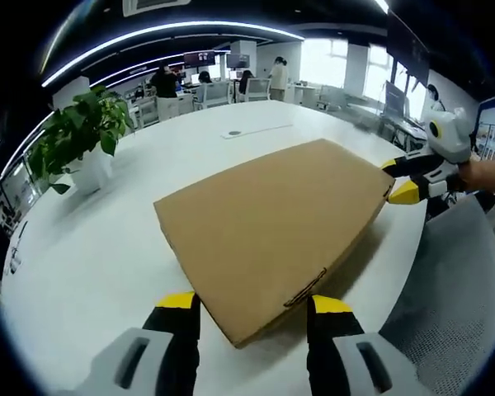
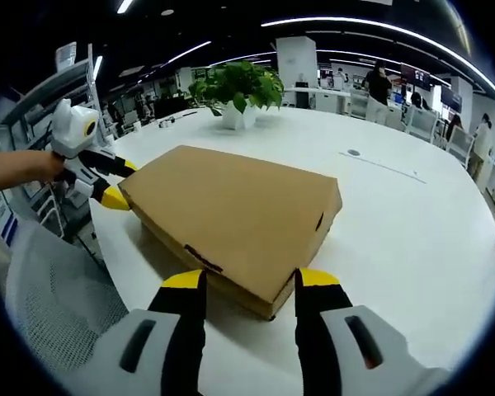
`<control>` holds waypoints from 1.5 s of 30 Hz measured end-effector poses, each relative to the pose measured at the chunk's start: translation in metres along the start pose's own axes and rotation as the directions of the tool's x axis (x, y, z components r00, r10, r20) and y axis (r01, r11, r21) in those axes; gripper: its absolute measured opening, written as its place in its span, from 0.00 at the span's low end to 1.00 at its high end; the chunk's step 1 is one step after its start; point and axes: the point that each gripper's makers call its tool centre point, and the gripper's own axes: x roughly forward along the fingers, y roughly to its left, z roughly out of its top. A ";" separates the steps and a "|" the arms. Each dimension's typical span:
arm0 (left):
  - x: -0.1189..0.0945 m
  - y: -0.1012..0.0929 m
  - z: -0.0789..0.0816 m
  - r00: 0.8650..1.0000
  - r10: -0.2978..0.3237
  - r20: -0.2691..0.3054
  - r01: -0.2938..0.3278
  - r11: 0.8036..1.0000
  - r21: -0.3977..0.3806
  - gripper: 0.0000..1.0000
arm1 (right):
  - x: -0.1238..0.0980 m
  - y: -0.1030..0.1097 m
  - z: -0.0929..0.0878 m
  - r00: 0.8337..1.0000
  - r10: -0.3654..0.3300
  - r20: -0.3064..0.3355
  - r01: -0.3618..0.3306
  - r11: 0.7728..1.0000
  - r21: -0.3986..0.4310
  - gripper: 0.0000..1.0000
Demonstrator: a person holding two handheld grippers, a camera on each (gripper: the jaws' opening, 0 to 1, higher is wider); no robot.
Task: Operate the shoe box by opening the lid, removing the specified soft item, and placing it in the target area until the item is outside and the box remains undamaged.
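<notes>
A flat brown cardboard shoe box (image 1: 272, 223) (image 2: 231, 206) lies on the white table (image 1: 82, 264) (image 2: 404, 239) with its lid closed. In the left gripper view, my left gripper (image 1: 254, 304) stands open, its yellow-tipped jaws on either side of the box's near corner. My right gripper (image 1: 398, 179) is at the far right corner, held by a hand. In the right gripper view, my right gripper (image 2: 251, 280) is open around its own near corner. The left gripper (image 2: 120, 183) sits at the box's far left corner. What is inside the box is hidden.
A potted green plant (image 1: 82, 132) (image 2: 238, 91) stands on the table beyond the box. A grey mesh chair (image 1: 454, 297) (image 2: 58, 297) is at the table's edge. A small round port (image 1: 234, 132) (image 2: 353, 153) is set in the tabletop. People stand at desks behind.
</notes>
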 end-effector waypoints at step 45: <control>-0.023 -0.005 -0.031 0.998 0.054 0.019 -0.053 0.998 -0.031 0.56 | -0.004 0.020 -0.004 0.997 0.052 0.057 -0.048 0.997 -0.068 0.34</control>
